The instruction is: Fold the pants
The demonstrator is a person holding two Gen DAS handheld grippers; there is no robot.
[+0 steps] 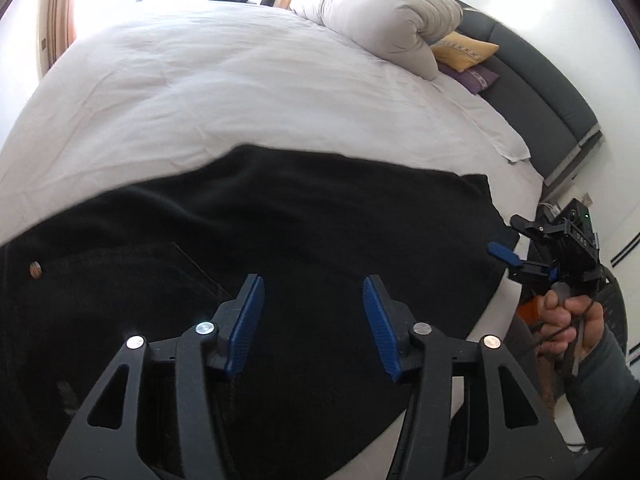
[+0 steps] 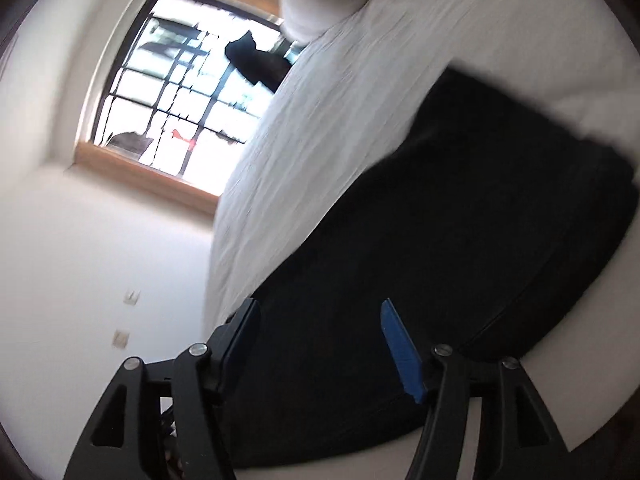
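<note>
Black pants (image 1: pixel 300 220) lie flat on the white bed (image 1: pixel 200 80), folded into a broad dark slab with a metal button (image 1: pixel 35 270) showing at the left. My left gripper (image 1: pixel 313 284) hovers over the pants, open, with nothing between its blue pads (image 1: pixel 246 328). My right gripper (image 1: pixel 508 238) is at the pants' right end by the bed's edge, held by a hand (image 1: pixel 568 320). In the right wrist view, blurred and tilted, the right gripper (image 2: pixel 319 306) stands open over the pants (image 2: pixel 460 220), gripping no cloth.
A rolled white duvet (image 1: pixel 384 28) lies at the bed's far end, with a yellow pillow (image 1: pixel 464 52) and a purple pillow (image 1: pixel 476 76) against the grey headboard (image 1: pixel 540 92). A barred window (image 2: pixel 180 100) sits in the wall beyond the bed (image 2: pixel 360 80).
</note>
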